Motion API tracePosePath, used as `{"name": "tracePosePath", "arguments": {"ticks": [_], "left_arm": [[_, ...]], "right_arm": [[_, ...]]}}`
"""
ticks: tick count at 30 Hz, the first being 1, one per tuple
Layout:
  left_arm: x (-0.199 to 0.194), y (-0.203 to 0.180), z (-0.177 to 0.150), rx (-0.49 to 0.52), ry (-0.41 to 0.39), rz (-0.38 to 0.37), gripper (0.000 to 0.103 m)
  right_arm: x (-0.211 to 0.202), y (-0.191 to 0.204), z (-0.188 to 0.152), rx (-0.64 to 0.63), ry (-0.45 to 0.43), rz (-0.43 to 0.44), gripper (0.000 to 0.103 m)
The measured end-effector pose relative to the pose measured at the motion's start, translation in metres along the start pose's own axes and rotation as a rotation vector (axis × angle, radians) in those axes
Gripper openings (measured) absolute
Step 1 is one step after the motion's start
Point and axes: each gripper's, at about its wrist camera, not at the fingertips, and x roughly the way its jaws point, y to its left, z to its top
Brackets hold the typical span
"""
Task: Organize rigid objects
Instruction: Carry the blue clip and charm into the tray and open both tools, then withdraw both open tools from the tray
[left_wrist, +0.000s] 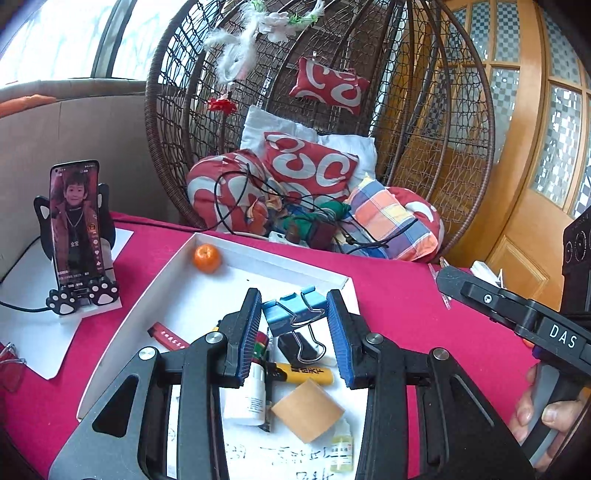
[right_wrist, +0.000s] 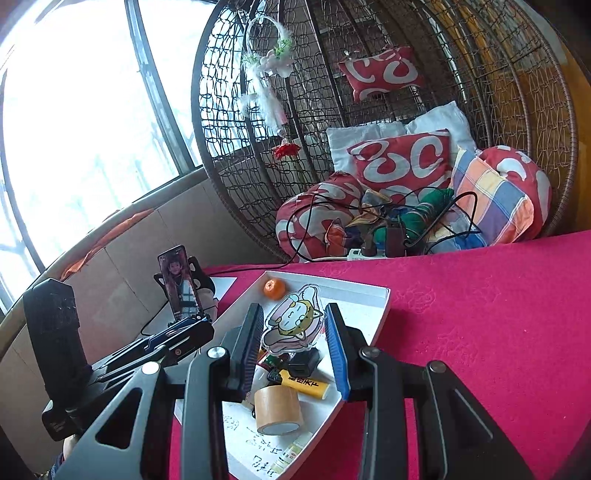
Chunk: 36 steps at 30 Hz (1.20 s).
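Holding a blue binder clip (left_wrist: 291, 308) between its pads, the left gripper (left_wrist: 295, 332) hangs over a white tray (left_wrist: 155, 280) on the pink tablecloth (left_wrist: 406, 317); the clip spans the gap from one pad to the other, with its wire handles drooping toward the tray. Beside it on the right, the right gripper (right_wrist: 293, 347) is clamped on a flat cartoon cat figure (right_wrist: 291, 323), also above the tray. Nearest in the tray lie a small dropper bottle (left_wrist: 341, 450) and some handwriting on the floor of it, then a roll of brown tape (right_wrist: 279, 410), a white bottle (left_wrist: 249, 398) and a yellow marker (left_wrist: 306, 373). A little farther sit a black clip (left_wrist: 299, 345) and, to the left, a red strap (left_wrist: 168, 338). An orange (left_wrist: 207, 258) rests alone in the far left corner. Left of the tray a phone (left_wrist: 75, 225) stands lit in a paw-footed holder. Beyond the table, a wicker hanging chair (left_wrist: 424, 110) holds red-and-white cushions.
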Motion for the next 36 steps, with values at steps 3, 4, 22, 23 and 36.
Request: {"name": "tracePosePath", "arguments": {"ticks": [3,4,22,23,36], "left_arm": [[0.022,0.014,0.007,-0.022,0.037,0.029,0.036],[0.029,0.018,0.008,-0.027,0.054,0.040,0.036],[0.049,0.060,-0.009,-0.134,0.090,0.245,0.095],[0.047,0.062,-0.009,-0.138,0.087,0.264,0.103],[0.020,0.026,-0.021,-0.056,0.056,0.279,0.103]], "right_arm": [[0.024,0.002,-0.001,0.016,0.044,0.010,0.034],[0.032,0.003,-0.002,0.019,0.056,0.009,0.034],[0.080,0.015,-0.034,0.055,0.138,-0.004,0.085],[0.076,0.013,-0.035,0.059,0.123,-0.020,0.099],[0.018,0.027,-0.040,-0.111,-0.043,-0.177,0.103]]}}
